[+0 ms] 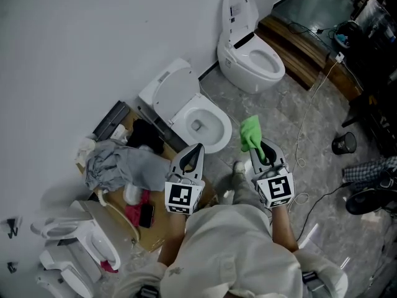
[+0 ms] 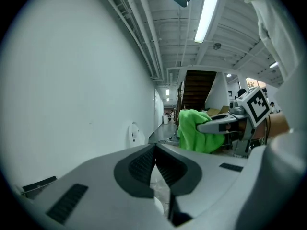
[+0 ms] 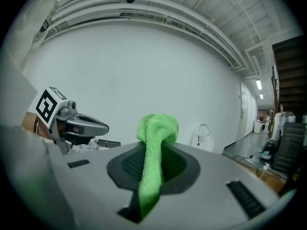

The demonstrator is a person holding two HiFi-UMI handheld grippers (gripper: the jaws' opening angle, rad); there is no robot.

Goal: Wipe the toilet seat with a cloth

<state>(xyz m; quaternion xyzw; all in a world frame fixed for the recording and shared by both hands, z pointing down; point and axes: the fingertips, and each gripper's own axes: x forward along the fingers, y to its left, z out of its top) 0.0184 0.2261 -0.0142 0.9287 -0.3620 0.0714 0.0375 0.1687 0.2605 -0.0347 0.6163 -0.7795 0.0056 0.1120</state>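
Right tongs (image 1: 258, 146) are clamping a green cloth (image 1: 250, 132) near the seemingly unwiped toilet seat (image 1: 219, 118); left tongs (image 1: 195, 149) closed, empty.

There are two grippers, the left gripper (image 1: 198, 149) and the right gripper (image 1: 260, 148), each with one marker cube, which makes two cubes. There is one green cloth (image 1: 250, 132). Three toilets can be counted: the near toilet (image 1: 200, 121), the far toilet (image 1: 249, 49) and the third toilet (image 1: 77, 239) at lower left. White parts below it may be a fourth, but I cannot tell. There is also one grey fabric heap (image 1: 118, 165) and one cardboard box (image 1: 155, 233).
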